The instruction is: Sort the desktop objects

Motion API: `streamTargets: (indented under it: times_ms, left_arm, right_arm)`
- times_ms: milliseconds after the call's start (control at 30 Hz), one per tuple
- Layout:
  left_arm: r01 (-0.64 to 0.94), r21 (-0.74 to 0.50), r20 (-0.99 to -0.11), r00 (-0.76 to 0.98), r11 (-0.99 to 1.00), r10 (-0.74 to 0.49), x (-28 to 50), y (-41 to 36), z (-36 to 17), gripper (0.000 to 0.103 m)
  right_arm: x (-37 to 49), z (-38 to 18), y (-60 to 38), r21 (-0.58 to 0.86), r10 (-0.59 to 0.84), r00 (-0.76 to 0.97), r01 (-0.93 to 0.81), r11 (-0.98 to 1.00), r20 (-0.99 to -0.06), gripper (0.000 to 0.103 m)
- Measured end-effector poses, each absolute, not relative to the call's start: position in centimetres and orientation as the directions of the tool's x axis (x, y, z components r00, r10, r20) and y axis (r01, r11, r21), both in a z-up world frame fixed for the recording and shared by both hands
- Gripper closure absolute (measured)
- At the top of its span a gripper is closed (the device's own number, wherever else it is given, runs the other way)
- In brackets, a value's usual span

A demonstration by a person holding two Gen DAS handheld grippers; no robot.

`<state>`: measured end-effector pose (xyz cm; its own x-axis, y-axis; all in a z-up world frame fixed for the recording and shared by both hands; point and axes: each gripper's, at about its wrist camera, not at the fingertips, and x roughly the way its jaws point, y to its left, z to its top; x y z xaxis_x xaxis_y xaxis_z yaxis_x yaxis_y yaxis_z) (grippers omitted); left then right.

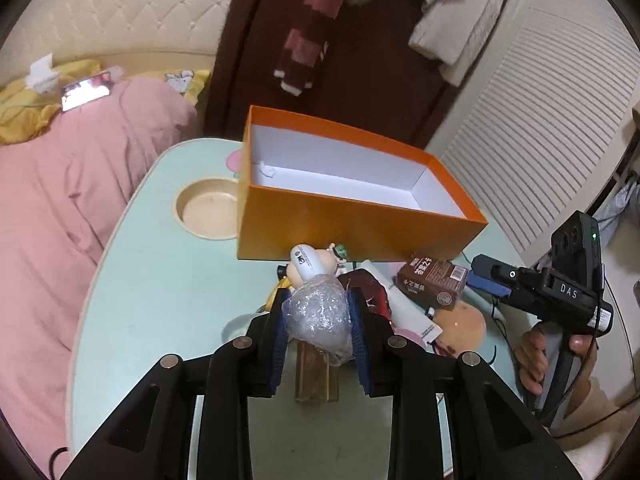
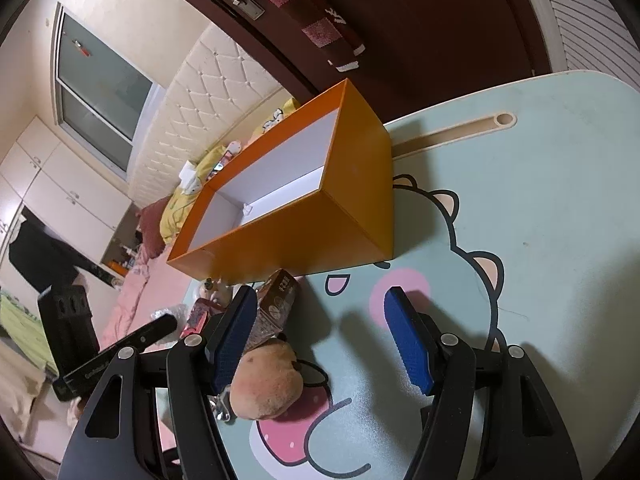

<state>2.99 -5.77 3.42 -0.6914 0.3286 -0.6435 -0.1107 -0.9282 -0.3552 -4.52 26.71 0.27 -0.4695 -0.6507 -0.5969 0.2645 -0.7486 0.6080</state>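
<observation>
Pads of the left gripper (image 1: 318,316) are clamped on a plastic-wrapped bundle (image 1: 318,318), held over the table (image 1: 160,280) just short of the orange box (image 1: 360,232). The right gripper (image 2: 320,336) hangs spread wide, holding nothing, with a brown plush (image 2: 266,384) and carton (image 2: 276,304) beside its left finger.

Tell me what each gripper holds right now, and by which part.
Left gripper pinches a crinkled clear plastic bag across its sides. Right gripper is open, holding nothing.
</observation>
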Motion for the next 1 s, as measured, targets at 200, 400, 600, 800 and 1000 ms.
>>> streamTargets:
  times_ms: [200, 400, 600, 800, 1000]
  left_arm:
    - [-0.153, -0.345, -0.565, -0.754, -0.926, 0.335, 4.3, -4.6, 2.9, 0.038]
    - [-0.166, -0.340, -0.496, -0.804, -0.926, 0.327, 5.3, -4.9, 2.9, 0.028]
    - [-0.149, -0.364, -0.471, -0.822, -0.919, 0.320, 5.8, -5.5, 2.7, 0.020]
    - [-0.141, -0.380, -0.485, -0.811, -0.914, 0.327, 5.7, -5.6, 2.5, 0.020]
    - [-0.132, -0.424, -0.487, -0.801, -0.896, 0.348, 5.5, -6.3, 2.2, 0.020]
  right_arm:
    - [-4.7, 0.7, 26.0, 0.568, -0.618, -0.473, 0.263, -0.780, -0.628, 0.036]
    - [-4.9, 2.3, 25.7, 0.544, -0.600, -0.483, 0.271, -0.795, -0.637, 0.036]
    - [-6.4, 6.4, 24.1, 0.432, -0.539, -0.490, 0.322, -0.843, -0.685, 0.036]
    - [-11.5, 9.0, 20.2, 0.269, -0.379, -0.337, 0.329, -0.905, -0.862, 0.036]
    - [-17.1, 8.0, 17.1, 0.269, -0.293, -0.052, 0.267, -0.925, -0.955, 0.036]
